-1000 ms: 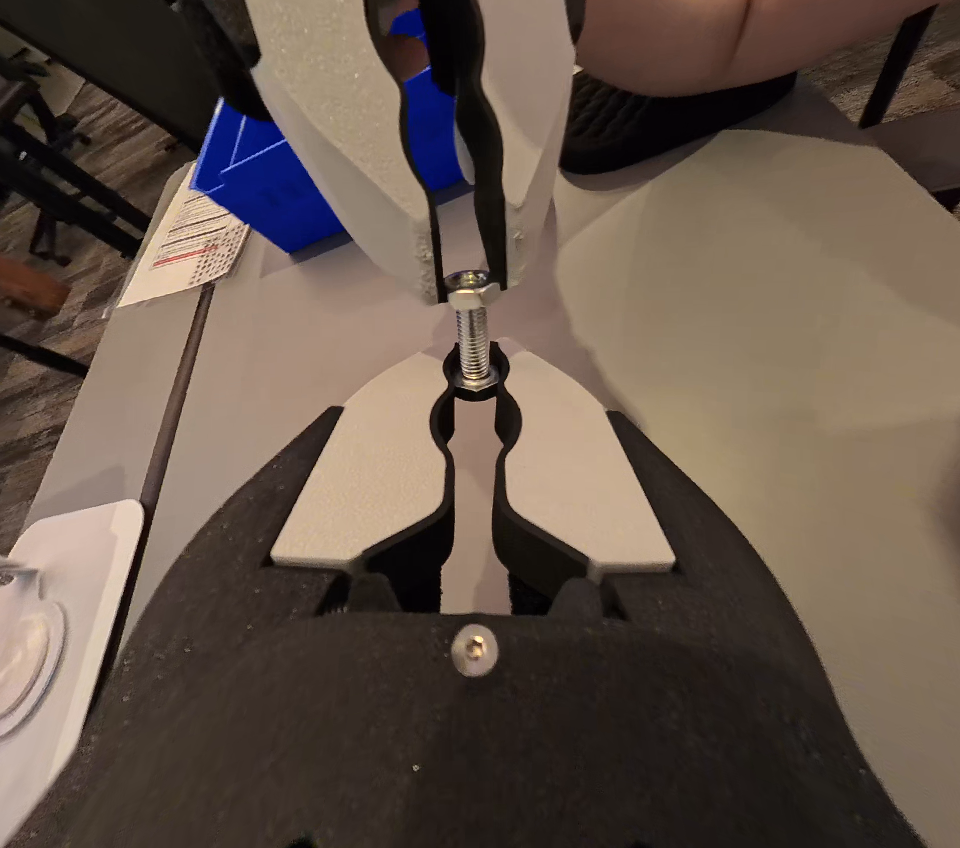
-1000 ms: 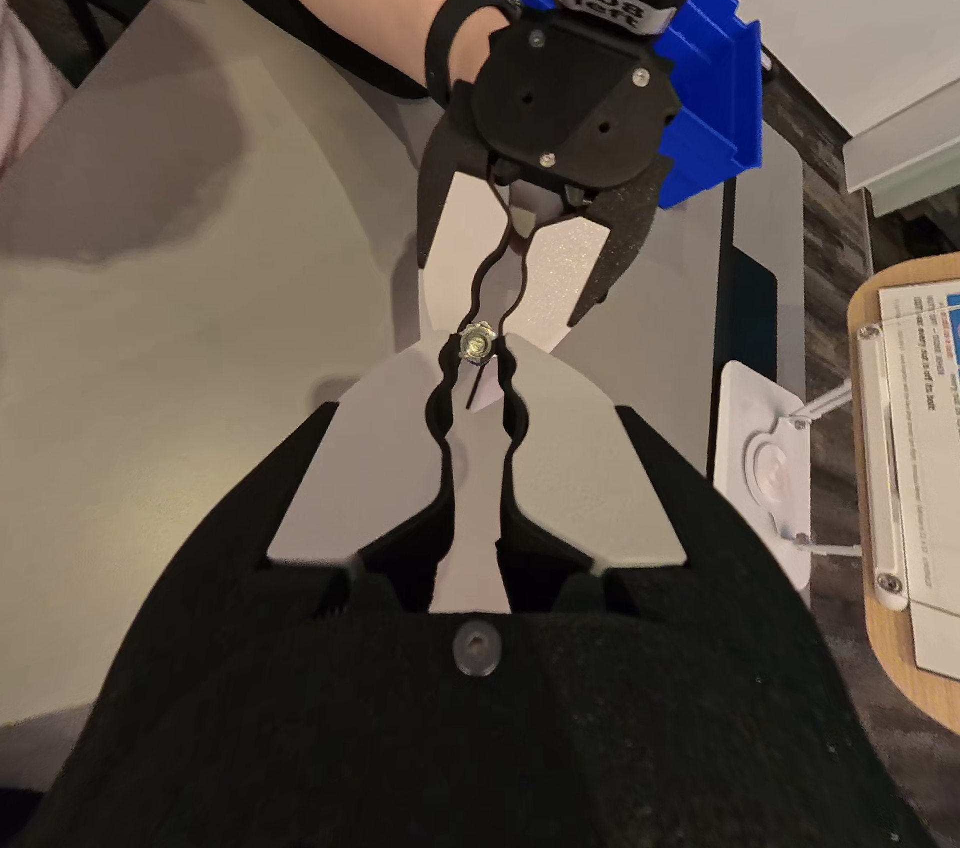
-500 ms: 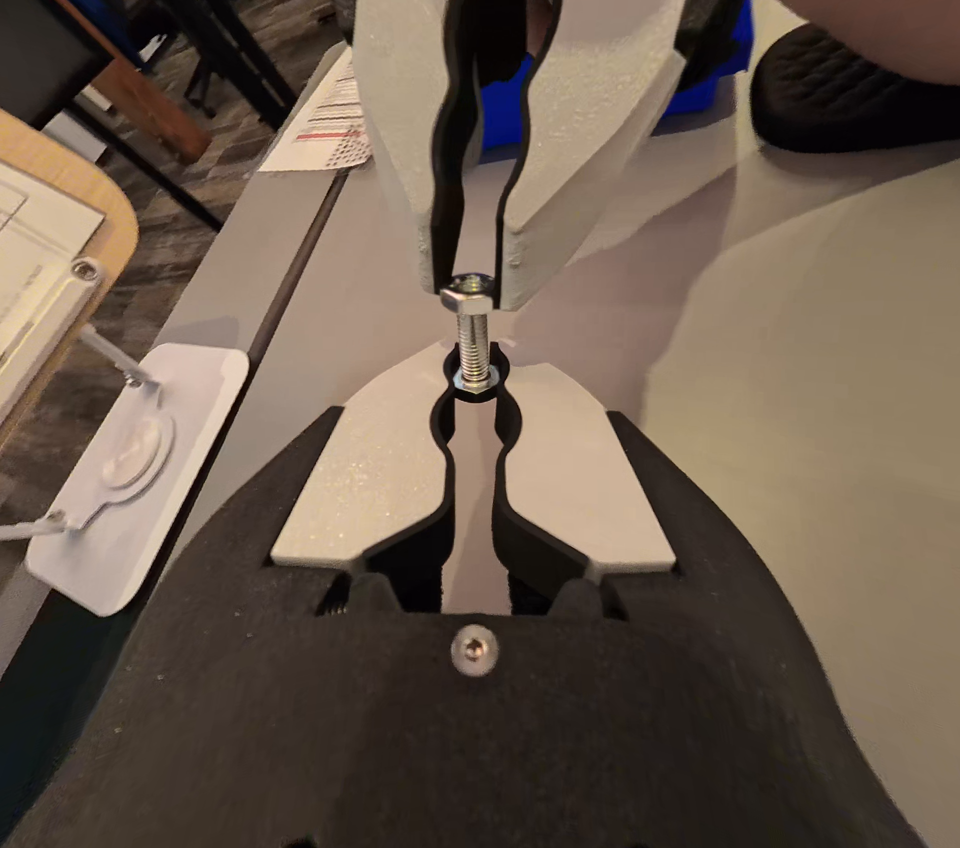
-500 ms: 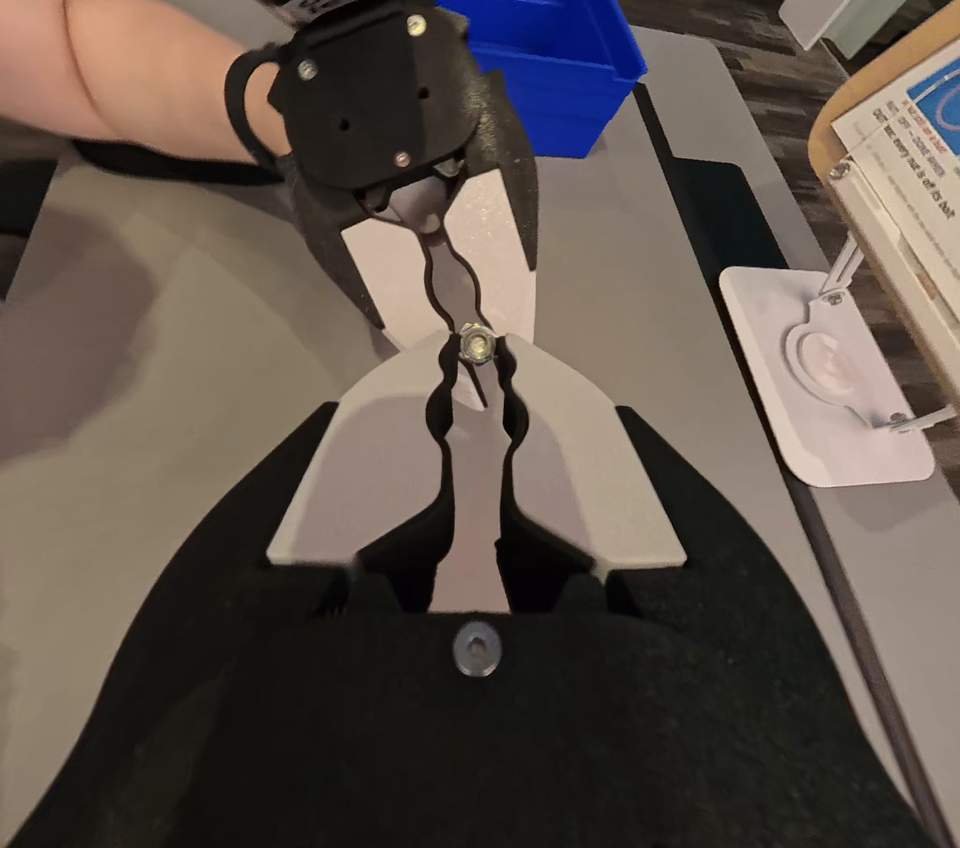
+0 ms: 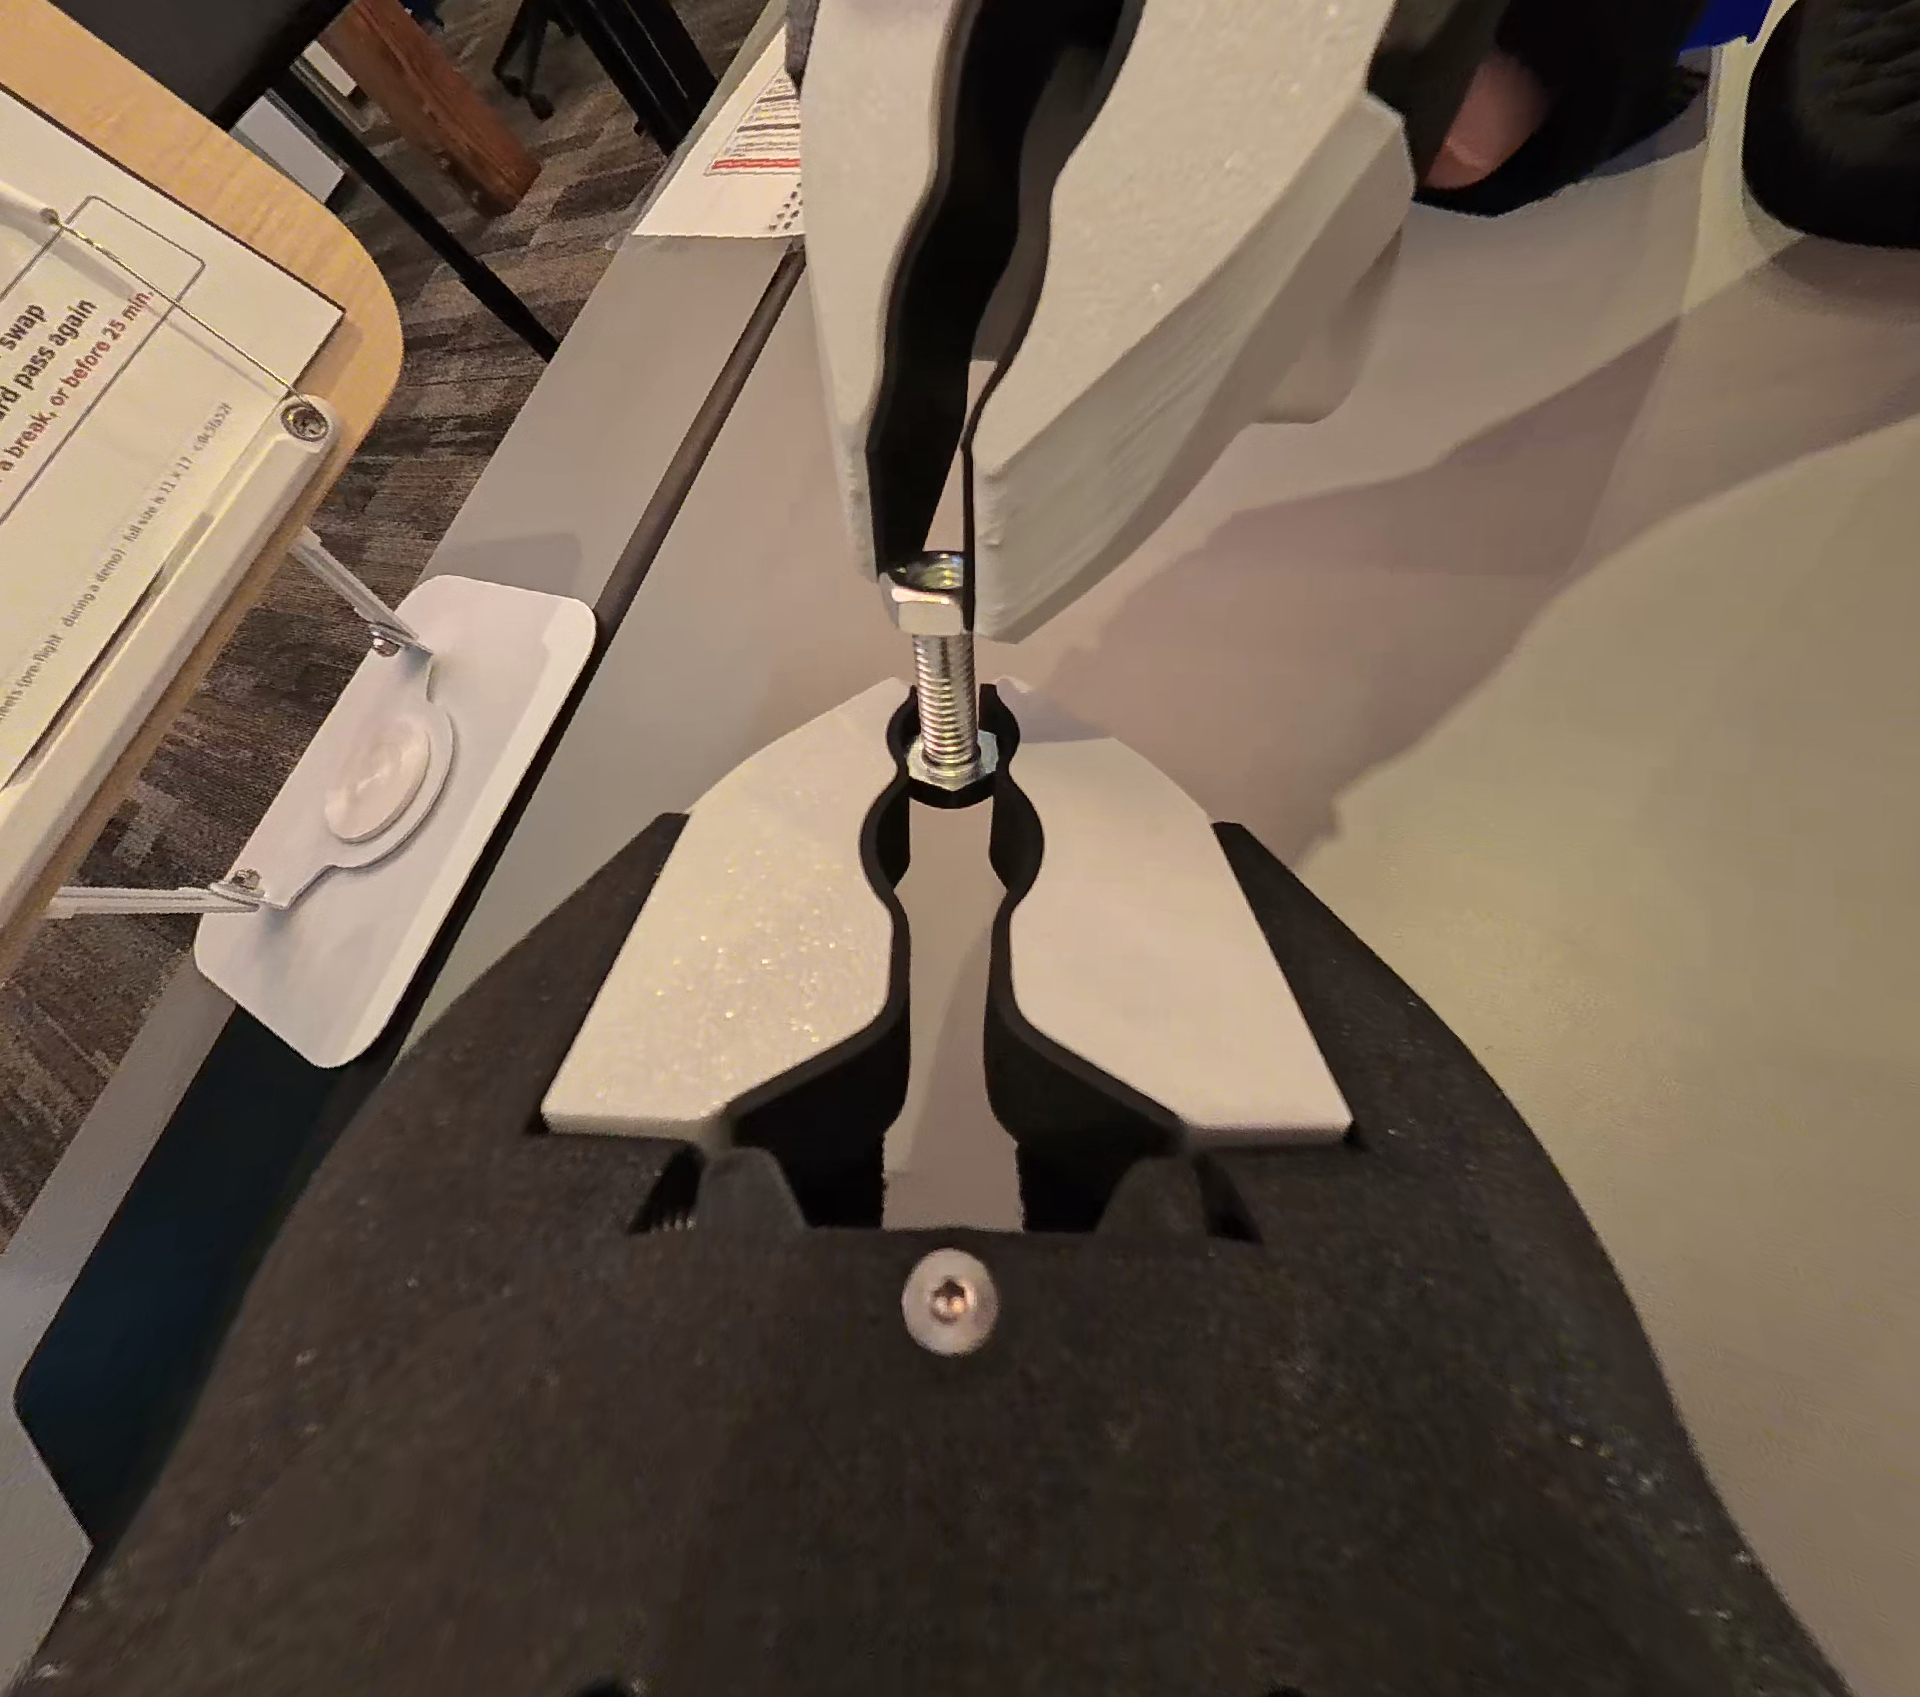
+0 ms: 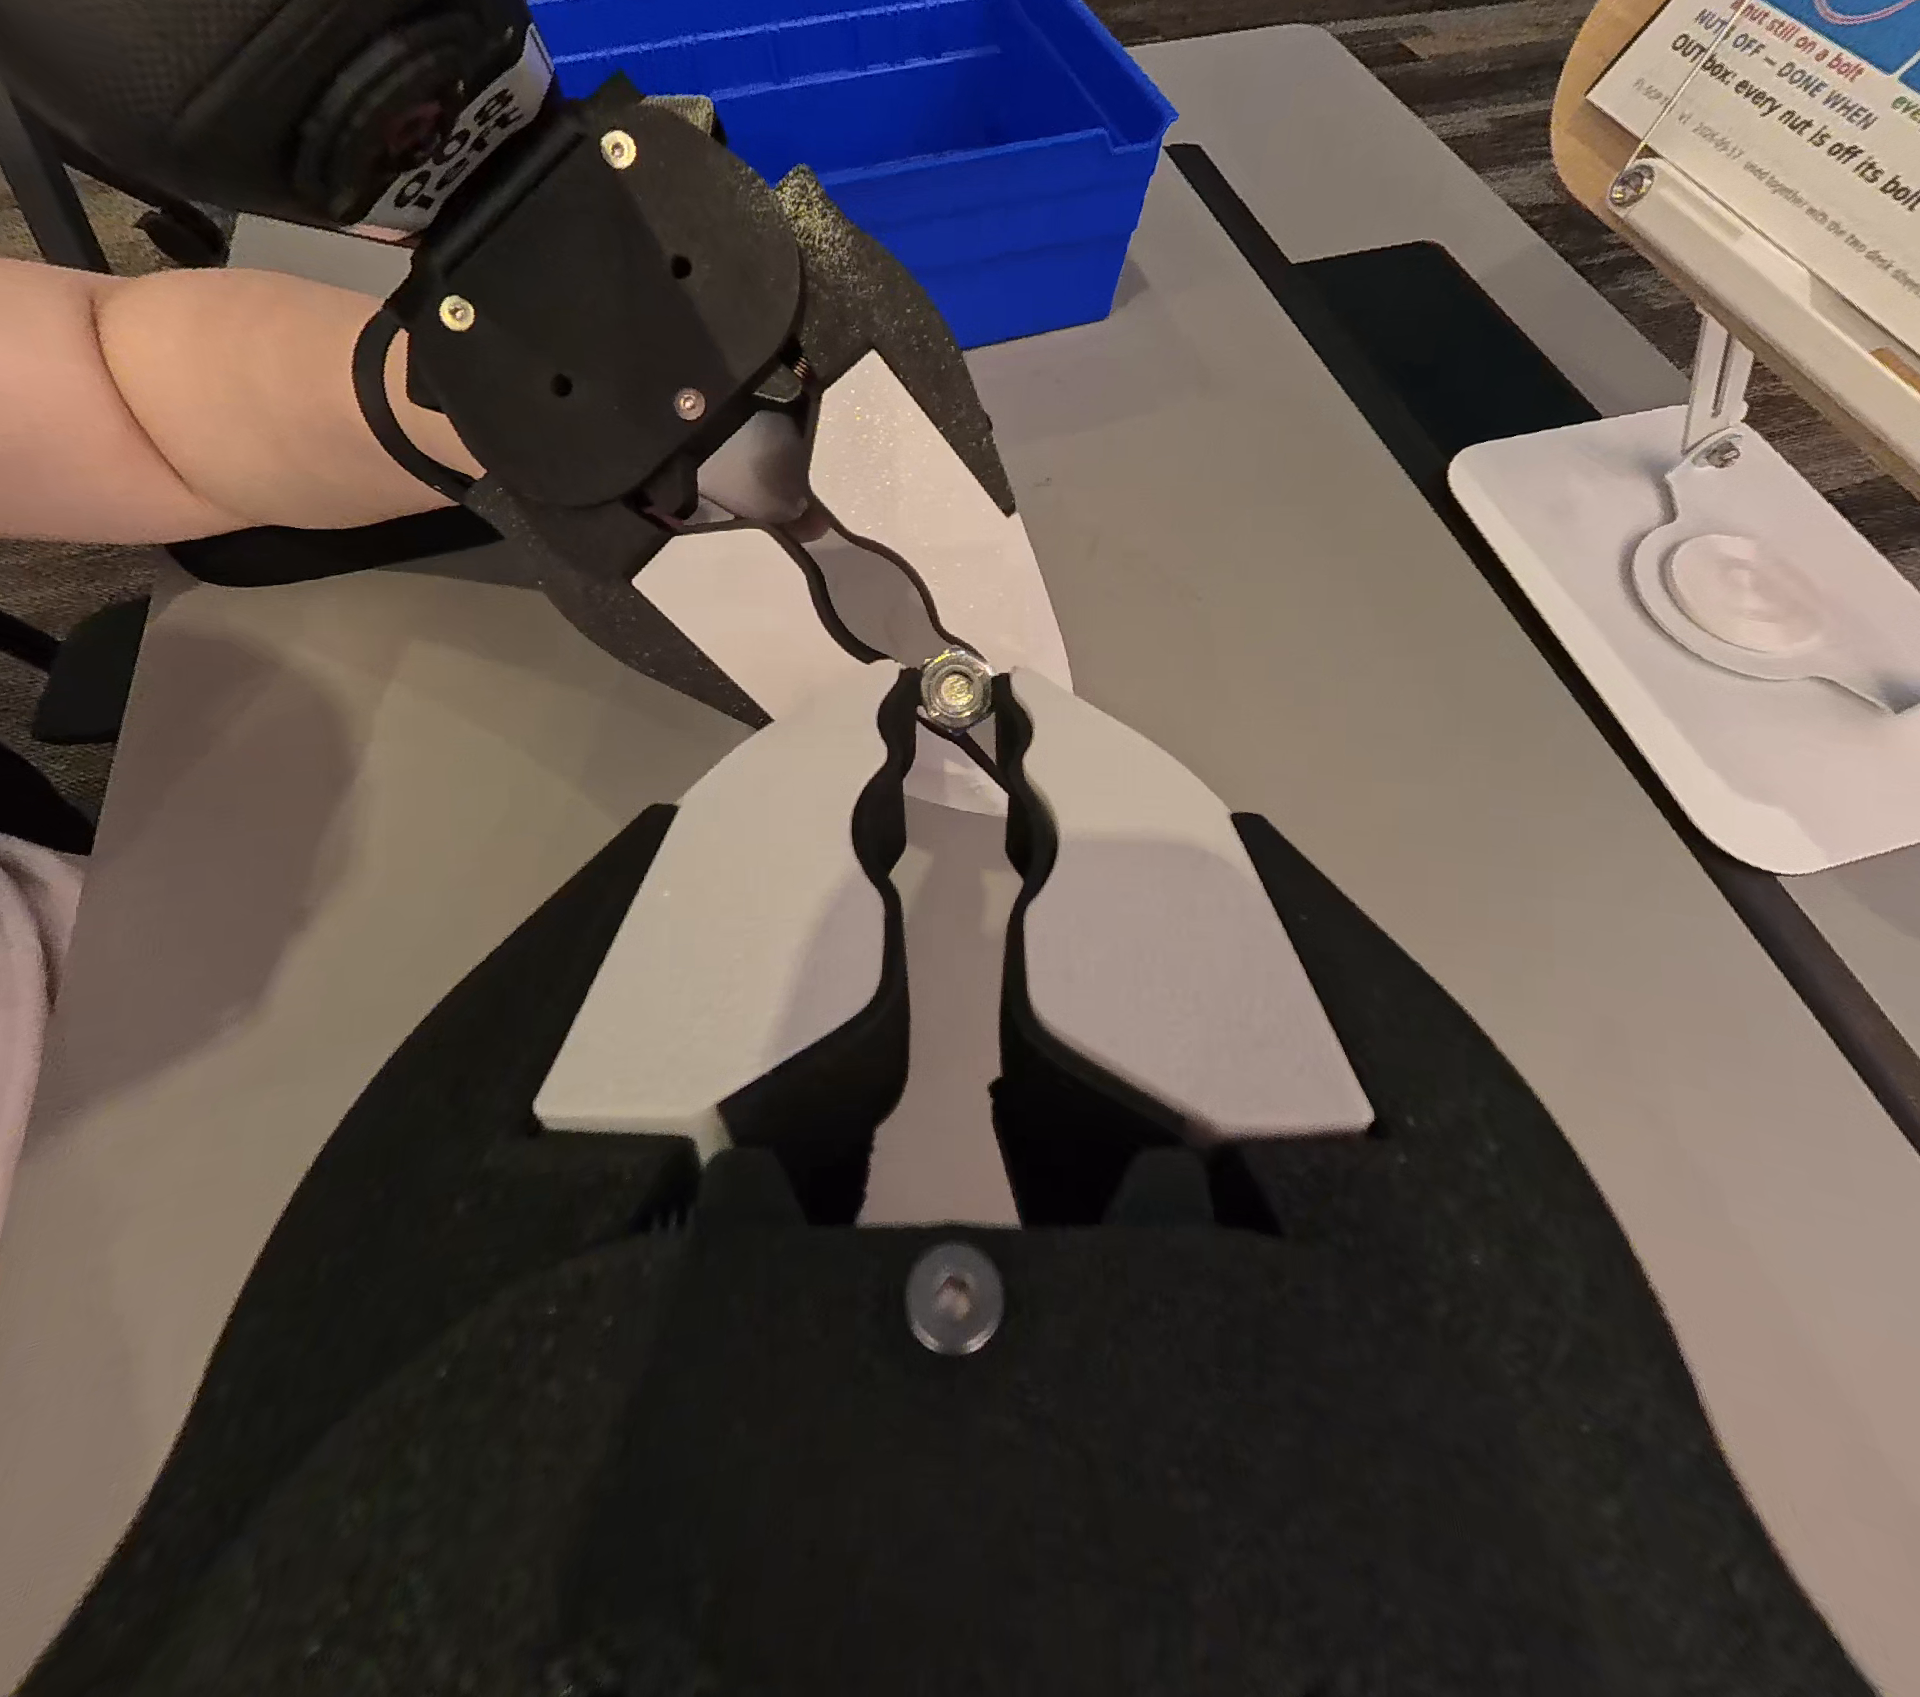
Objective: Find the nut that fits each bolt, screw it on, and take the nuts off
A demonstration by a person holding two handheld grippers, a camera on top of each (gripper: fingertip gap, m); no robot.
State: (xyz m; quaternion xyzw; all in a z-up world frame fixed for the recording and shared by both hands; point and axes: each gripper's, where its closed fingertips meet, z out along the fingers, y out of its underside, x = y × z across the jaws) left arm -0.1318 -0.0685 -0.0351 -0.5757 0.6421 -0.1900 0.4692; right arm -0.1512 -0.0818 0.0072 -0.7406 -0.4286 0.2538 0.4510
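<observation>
Gripping: my left gripper (image 5: 948,754) clamps the hex nut (image 5: 951,769); my right gripper (image 6: 954,691) pinches the bolt head (image 5: 928,605).
Bolt (image 5: 943,691): shiny, threaded, spanning straight between both grippers.

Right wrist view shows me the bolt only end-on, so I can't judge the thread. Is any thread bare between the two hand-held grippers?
Observer: Yes. In the left wrist view, bare thread on the bolt shows between its two hex ends.
Operator: What does the left hand-held gripper hold?
Observer: The left hand-held gripper is shut on the lower hex end, which sits in its front notch.
Operator: Anything behind my gripper?
Observer: A printed sheet lies at the edge of the table, beyond the right hand-held gripper.
</observation>
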